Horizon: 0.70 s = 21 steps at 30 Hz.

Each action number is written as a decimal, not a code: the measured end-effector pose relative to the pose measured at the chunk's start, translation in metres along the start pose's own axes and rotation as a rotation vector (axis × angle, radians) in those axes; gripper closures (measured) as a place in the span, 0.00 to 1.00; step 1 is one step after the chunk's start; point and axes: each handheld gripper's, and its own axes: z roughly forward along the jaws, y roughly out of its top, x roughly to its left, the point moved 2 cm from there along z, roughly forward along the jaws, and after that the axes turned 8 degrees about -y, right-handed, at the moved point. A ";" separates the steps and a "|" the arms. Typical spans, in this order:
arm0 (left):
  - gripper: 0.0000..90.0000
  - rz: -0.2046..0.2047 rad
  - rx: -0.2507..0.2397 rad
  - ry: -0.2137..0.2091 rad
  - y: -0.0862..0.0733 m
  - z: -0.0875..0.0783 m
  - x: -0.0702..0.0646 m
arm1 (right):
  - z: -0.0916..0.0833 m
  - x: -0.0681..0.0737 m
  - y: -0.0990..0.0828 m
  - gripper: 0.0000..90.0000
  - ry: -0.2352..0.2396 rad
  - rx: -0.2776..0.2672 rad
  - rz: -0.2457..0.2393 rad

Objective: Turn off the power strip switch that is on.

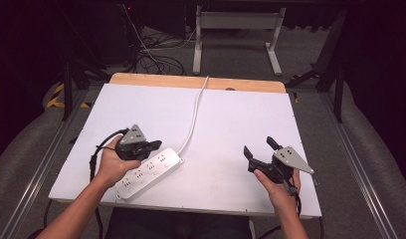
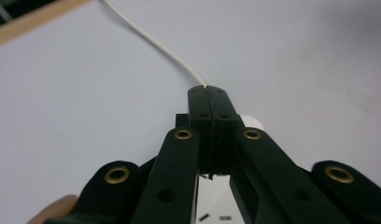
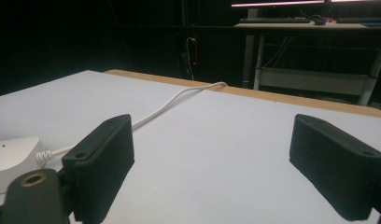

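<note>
A white power strip [image 1: 149,173] lies near the table's front left, its white cord [image 1: 193,115] running off over the far edge. My left gripper [image 1: 156,145] hovers just over the strip's far end, jaws pressed together with nothing between them; the left gripper view has the shut fingertips [image 2: 208,100] above the strip [image 2: 215,205] where the cord [image 2: 151,42] leaves it. At the front right, my right gripper [image 1: 260,147] is held above the bare table, jaws wide apart and empty. The right gripper view has the strip's end [image 3: 11,158] and cord [image 3: 170,100] at the left.
The white table top [image 1: 226,114] has a wooden strip [image 1: 156,79] along its far edge. Beyond it stand a white desk frame [image 1: 236,35] and a tangle of cables [image 1: 151,50] on the floor. Metal rails [image 1: 362,164] flank the table.
</note>
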 end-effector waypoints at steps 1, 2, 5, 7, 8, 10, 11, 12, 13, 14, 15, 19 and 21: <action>1.00 0.003 0.018 -0.014 0.000 0.005 -0.002 | 0.000 0.000 0.000 0.16 0.000 -0.001 -0.002; 1.00 0.000 0.039 -0.037 0.000 0.009 -0.004 | 0.000 0.000 0.000 0.16 0.000 -0.002 -0.002; 1.00 0.016 0.109 -0.069 -0.003 0.021 -0.009 | 0.000 0.000 0.001 0.16 0.000 -0.004 0.001; 1.00 0.018 0.141 -0.079 -0.004 0.027 -0.011 | 0.000 0.000 0.001 0.16 0.001 -0.003 0.001; 1.00 0.011 0.151 -0.085 -0.004 0.029 -0.011 | 0.000 0.000 0.001 0.16 0.001 -0.003 0.001; 1.00 0.004 0.172 -0.085 -0.005 0.033 -0.010 | 0.000 0.001 0.001 0.16 0.001 -0.001 0.002; 1.00 0.004 0.172 -0.085 -0.005 0.033 -0.010 | 0.000 0.001 0.001 0.16 0.001 -0.001 0.002; 1.00 0.001 0.176 -0.086 -0.005 0.033 -0.010 | 0.001 0.001 0.001 0.16 0.001 -0.003 -0.001; 1.00 -0.001 0.182 -0.082 -0.005 0.032 -0.010 | 0.001 0.001 0.001 0.16 0.001 -0.003 -0.001; 1.00 -0.001 0.187 -0.081 -0.006 0.032 -0.009 | 0.001 0.000 0.001 0.16 0.001 -0.002 -0.001; 1.00 -0.005 0.193 -0.088 -0.007 0.030 -0.010 | 0.001 0.000 0.000 0.16 0.000 0.000 0.003; 1.00 -0.010 0.201 -0.099 -0.010 0.031 -0.012 | 0.001 0.000 0.000 0.16 -0.001 0.001 0.001; 1.00 -0.010 0.191 -0.100 -0.011 0.031 -0.013 | 0.001 0.001 0.000 0.16 -0.001 0.001 0.001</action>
